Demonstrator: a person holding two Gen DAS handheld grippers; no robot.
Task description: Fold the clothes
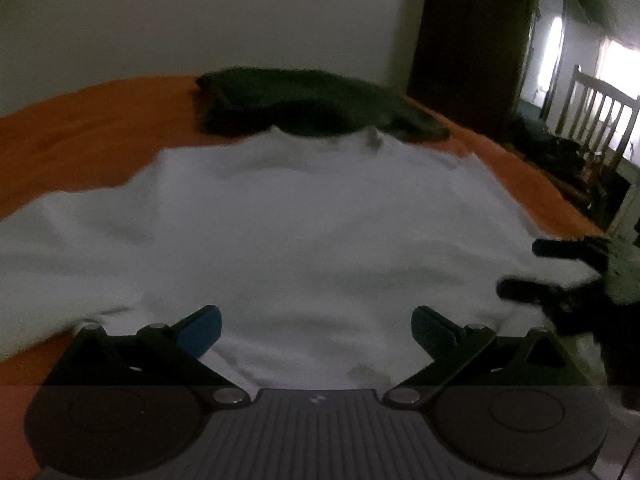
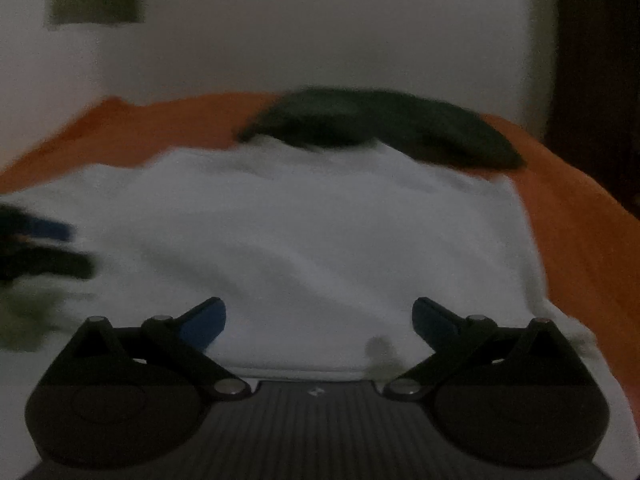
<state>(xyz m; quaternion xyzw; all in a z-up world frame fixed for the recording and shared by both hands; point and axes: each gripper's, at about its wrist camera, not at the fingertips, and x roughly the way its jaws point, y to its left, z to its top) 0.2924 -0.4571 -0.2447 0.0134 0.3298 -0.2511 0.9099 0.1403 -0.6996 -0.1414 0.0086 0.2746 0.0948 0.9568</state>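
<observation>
White cloth of the garment is spread flat on the orange bed, so with both tongs gaping and empty, opposite edges are best pinched together evenly.

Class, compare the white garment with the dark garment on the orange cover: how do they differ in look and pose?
The white garment is pale and spread wide and flat; the dark garment is near black and bunched into a compact heap. The white garment lies nearest the grippers, the dark garment beyond its far edge. Both rest on the orange cover.
</observation>
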